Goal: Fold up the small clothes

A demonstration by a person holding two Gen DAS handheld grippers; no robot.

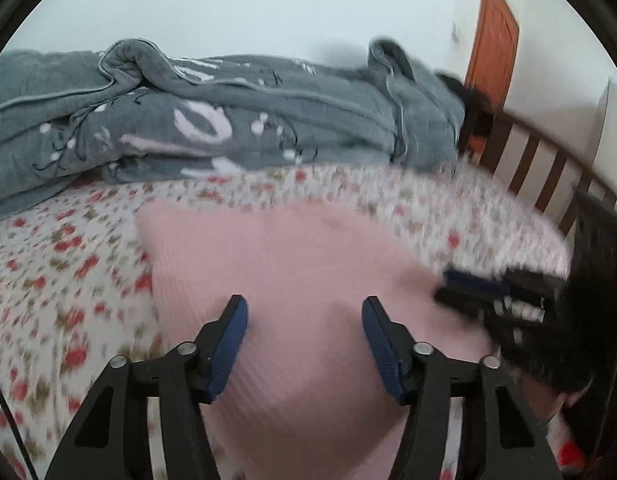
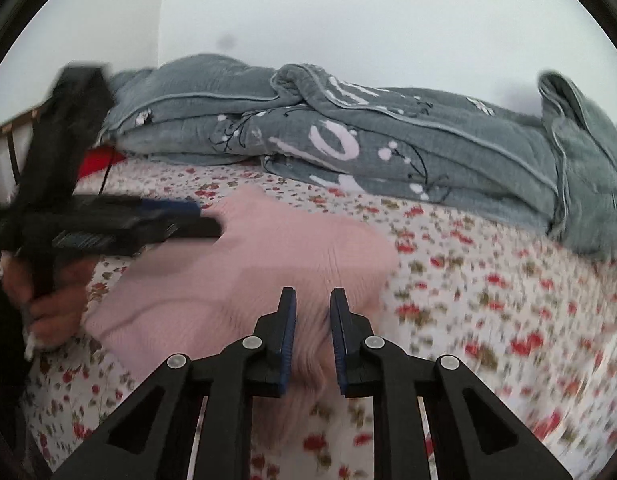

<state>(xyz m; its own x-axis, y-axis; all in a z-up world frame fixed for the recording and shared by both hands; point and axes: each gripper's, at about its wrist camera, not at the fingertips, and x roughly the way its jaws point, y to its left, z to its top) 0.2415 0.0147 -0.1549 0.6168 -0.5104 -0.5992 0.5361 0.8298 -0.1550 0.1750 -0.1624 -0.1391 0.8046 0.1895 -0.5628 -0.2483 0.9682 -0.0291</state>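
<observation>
Pink garment (image 1: 308, 264): a ribbed pink knit piece lying on the bed near its front edge, partly doubled over itself, with one corner poking up toward the grey quilt; edges blurred.
Left gripper (image 1: 304, 320): jaws about half spread above the middle of the pink garment; the blue pads (image 1: 232, 344) stand clear of the cloth on both sides and nothing is pinched between them.
Right gripper (image 2: 313, 320): jaws drawn to a narrow gap over the near edge of the pink garment; a bunched ridge of the pink knit rises into that gap, but blur hides whether the pads (image 2: 289, 332) actually press on it.
Hand (image 2: 52, 300): seen from the right wrist view, a person's hand grips the left gripper's handle at the far left, over the bed's edge.
Bedsheet (image 2: 488, 280): white with small red flowers, spread under the garment on all sides.
Quilt (image 1: 228, 120): grey, crumpled, with white blossom and branch print, heaped along the wall behind the garment, well apart from both grippers.
Bed rail (image 1: 548, 168): dark wooden slats at the end of the bed.
Door (image 1: 492, 40): orange-brown, in the far corner.
Writing: none legible; the quilt's white shapes cannot be read as letters.
</observation>
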